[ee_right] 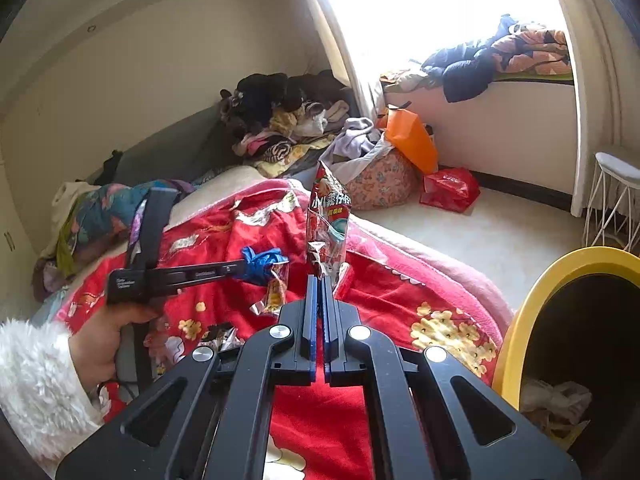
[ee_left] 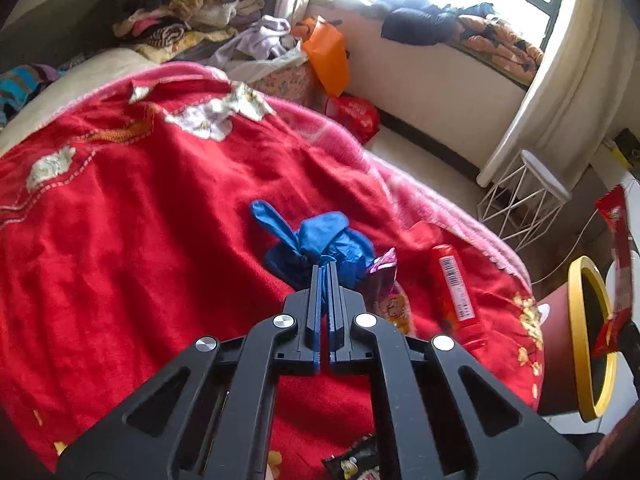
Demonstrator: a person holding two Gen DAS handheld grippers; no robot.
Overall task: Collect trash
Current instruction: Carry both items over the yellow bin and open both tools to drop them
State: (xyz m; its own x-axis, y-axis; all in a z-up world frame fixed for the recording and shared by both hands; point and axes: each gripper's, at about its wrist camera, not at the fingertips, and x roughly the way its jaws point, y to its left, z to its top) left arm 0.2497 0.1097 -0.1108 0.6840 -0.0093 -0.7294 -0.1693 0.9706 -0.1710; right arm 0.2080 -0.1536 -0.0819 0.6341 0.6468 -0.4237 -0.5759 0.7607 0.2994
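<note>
My left gripper (ee_left: 323, 266) is shut on a crumpled blue glove (ee_left: 320, 242) on the red blanket (ee_left: 140, 220); it also shows in the right wrist view (ee_right: 244, 268) with the glove (ee_right: 262, 264). My right gripper (ee_right: 320, 278) is shut on a red snack wrapper (ee_right: 328, 220), held upright above the bed; the wrapper also shows in the left wrist view (ee_left: 618, 248). A purple foil wrapper (ee_left: 386, 280) and a red tube packet (ee_left: 456, 288) lie right of the glove. A black wrapper (ee_left: 356, 460) lies near the bed's front.
A yellow-rimmed bin (ee_right: 516, 340) with trash inside stands at the right of the bed, also in the left wrist view (ee_left: 580, 340). A white wire stool (ee_left: 528, 192), an orange bag (ee_right: 412, 140), a red bag (ee_right: 450, 190) and clothes piles (ee_right: 280, 128) lie beyond.
</note>
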